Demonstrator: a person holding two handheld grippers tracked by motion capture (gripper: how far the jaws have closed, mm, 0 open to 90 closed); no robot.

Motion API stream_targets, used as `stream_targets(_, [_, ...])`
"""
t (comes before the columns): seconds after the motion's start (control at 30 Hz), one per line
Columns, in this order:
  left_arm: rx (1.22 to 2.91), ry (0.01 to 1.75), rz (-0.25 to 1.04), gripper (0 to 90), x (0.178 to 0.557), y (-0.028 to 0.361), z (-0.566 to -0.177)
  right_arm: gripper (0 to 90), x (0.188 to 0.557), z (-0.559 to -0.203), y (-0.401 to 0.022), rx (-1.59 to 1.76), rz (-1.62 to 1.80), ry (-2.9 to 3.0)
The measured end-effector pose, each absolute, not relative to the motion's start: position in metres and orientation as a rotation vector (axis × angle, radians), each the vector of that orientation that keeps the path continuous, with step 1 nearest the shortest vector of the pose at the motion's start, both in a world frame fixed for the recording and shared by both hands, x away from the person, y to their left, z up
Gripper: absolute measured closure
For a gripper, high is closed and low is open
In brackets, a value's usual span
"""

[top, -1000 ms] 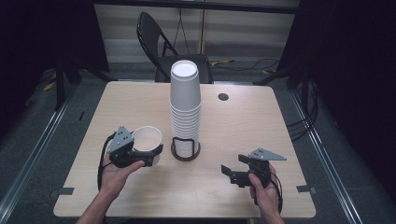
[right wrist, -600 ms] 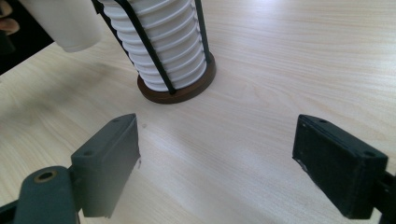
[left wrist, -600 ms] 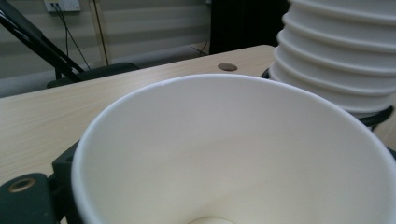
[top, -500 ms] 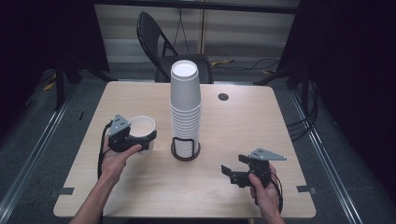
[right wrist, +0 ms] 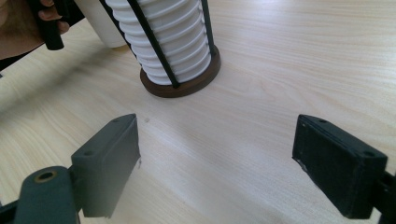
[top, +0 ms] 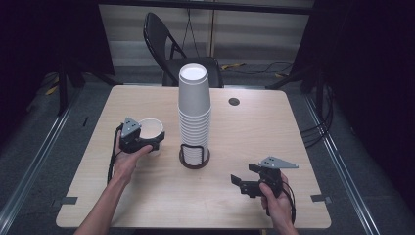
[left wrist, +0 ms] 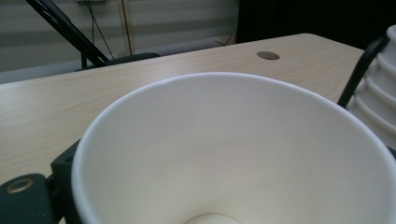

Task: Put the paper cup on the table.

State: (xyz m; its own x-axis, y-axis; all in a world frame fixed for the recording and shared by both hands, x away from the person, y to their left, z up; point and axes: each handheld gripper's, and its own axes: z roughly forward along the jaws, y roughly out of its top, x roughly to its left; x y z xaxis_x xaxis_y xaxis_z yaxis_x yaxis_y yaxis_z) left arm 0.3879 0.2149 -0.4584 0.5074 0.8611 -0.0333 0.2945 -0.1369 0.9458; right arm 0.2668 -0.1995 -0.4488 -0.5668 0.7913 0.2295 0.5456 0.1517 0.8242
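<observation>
1. Now the left gripper (top: 152, 142) has its jaws around a white paper cup (top: 149, 131) that stands upright on the pale wooden table (top: 303, 127); the jaws have just been opening, and whether the pads press on it I cannot tell.
2. Just right of that cup rises a tall stack of white paper cups (top: 194, 115) in a black wire holder with a brown round base (top: 194, 157).
3. Well apart, the right gripper (top: 240, 181) hovers with wide, empty jaws facing the holder.

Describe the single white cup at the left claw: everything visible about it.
The single cup is plain white, seemingly paper, with a rolled rim and a tapered wall. It stands upright, mouth up and empty, on the table left of the tall cup stack, apart from it. The left claw brackets its sides; whether the pads press is unclear.
</observation>
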Motion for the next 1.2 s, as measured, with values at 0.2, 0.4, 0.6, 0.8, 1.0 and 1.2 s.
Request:
stream_targets(0.2, [1.704, 1.007, 0.65, 6.9, 0.389, 0.212, -0.461, 14.2, 0.267, -0.449, -0.199, 1.301, 1.381, 2.173])
stream_targets(0.4, [1.73, 0.988, 0.652, 6.9, 0.389, 0.21, -0.463, 14.2, 0.267, -0.449, -0.199, 1.299, 1.383, 2.174])
stream_targets(0.6, [1.779, 0.997, 0.627, 7.0, 0.389, 0.209, -0.466, 14.3, 0.267, -0.449, -0.199, 1.305, 1.381, 2.172])
stream_targets(0.8, [1.867, 1.028, 0.638, 11.0, 0.387, 0.21, -0.47, 14.4, 0.268, -0.448, -0.199, 1.316, 1.4, 2.183])
stream_targets(1.0, [1.893, 1.048, 0.591, 13.2, 0.385, 0.212, -0.474, 14.7, 0.268, -0.448, -0.2, 1.318, 1.4, 2.183])
stream_targets(1.2, [1.902, 1.05, 0.584, 14.3, 0.379, 0.212, -0.477, 14.6, 0.267, -0.448, -0.199, 1.318, 1.402, 2.18])
